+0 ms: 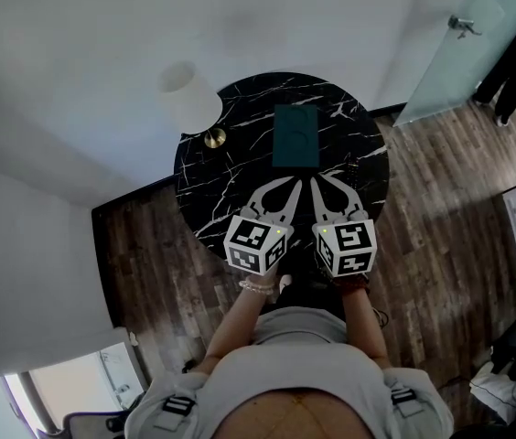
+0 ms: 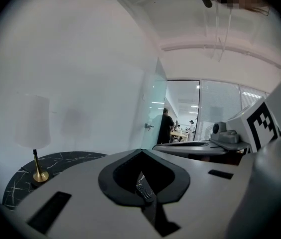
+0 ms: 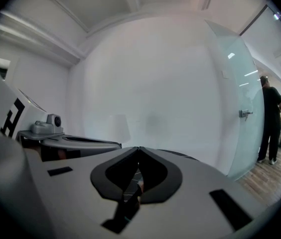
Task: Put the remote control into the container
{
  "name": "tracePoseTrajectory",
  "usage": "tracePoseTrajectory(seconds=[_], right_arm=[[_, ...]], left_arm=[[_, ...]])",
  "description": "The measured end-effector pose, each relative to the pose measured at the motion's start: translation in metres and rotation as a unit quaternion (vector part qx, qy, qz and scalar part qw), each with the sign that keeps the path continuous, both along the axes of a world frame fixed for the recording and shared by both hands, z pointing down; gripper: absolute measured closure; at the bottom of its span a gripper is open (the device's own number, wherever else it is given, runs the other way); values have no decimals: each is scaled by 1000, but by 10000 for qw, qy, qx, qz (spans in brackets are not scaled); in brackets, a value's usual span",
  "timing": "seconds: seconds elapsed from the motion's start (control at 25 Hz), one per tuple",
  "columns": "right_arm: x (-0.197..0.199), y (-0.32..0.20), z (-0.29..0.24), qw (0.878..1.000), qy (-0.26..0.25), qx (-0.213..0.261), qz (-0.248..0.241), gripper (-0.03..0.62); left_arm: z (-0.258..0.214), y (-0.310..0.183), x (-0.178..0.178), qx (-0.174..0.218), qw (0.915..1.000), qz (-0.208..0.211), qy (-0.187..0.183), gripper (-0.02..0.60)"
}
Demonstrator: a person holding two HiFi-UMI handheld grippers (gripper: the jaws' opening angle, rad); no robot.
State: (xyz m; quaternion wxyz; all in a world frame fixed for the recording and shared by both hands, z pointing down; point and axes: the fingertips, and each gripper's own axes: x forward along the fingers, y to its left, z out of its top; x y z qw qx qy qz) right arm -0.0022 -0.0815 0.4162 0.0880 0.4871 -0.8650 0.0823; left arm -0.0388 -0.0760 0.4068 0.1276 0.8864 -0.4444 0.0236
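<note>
A dark teal rectangular container lies flat on the far half of the round black marble table. My left gripper and right gripper hover side by side just short of its near edge, tips almost touching each other. Both are shut with nothing between the fingertips. In the left gripper view a slim dark thing with rows of buttons, seemingly the remote control, shows on the table through the hole behind the shut jaws of the left gripper. The right gripper shows only marble through its hole.
A lamp with a white shade and gold base stands at the table's far left. Around the table is dark wood floor. A frosted glass door is at the right, with a person standing beyond it.
</note>
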Motion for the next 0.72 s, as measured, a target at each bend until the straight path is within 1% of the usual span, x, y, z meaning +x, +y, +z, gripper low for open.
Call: tracePoseTrajectory(seconds=[0.48, 0.72], right_arm=[[29, -48, -5, 9998, -58, -59, -203, 582], [42, -66, -6, 9994, -84, -34, -323, 582]], left_arm=[[-2, -42, 29, -75, 9998, -175, -84, 575], [-5, -60, 42, -43, 9995, -292, -88, 575]])
